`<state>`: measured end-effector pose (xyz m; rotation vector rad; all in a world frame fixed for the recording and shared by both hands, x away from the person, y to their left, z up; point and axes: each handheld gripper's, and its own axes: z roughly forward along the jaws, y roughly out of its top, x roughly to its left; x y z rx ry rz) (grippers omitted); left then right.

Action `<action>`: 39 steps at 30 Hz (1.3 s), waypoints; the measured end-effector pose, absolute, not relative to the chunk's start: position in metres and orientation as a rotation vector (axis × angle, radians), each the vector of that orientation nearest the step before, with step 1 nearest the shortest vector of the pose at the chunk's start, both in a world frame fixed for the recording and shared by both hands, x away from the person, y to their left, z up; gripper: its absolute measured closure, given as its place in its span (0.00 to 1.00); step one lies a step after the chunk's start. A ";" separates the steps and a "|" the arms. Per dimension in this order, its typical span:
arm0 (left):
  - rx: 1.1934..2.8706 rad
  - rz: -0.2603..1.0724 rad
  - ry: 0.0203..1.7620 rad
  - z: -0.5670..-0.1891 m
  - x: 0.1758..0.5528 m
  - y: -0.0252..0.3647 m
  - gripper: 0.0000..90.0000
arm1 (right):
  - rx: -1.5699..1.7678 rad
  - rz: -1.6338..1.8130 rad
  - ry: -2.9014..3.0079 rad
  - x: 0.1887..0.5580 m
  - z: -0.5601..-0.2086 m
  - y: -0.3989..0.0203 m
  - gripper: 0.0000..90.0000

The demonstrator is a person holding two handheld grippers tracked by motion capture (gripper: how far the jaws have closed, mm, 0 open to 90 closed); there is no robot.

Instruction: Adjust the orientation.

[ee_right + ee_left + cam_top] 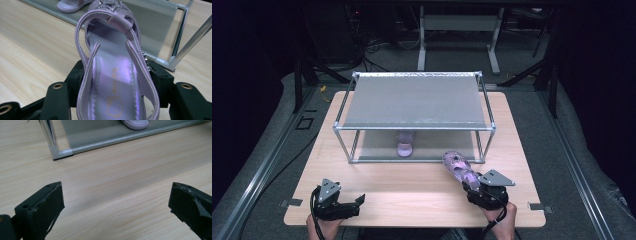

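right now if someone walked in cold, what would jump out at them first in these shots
The shiny purple sandal clamped heel-first in the right gripper, held above the front right of the wooden table. Behind it stands a two-tier metal rack, with a matching sandal on its lower shelf. The left gripper waits open at the front left.

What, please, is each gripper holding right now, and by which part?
The right gripper holds a purple sandal by its heel end, jaws on both sides. The left gripper is open over the table, holding nothing.
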<state>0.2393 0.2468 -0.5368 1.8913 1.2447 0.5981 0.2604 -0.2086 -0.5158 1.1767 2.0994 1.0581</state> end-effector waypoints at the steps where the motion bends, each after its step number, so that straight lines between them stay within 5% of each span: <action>1: 1.896 0.601 1.243 -0.537 0.239 0.246 0.00 | 1.172 1.062 2.088 0.262 -0.516 -0.208 0.46; 39: 1.883 0.591 1.248 -0.541 0.236 0.248 0.00 | 1.212 1.071 2.067 0.331 -0.518 -0.157 0.46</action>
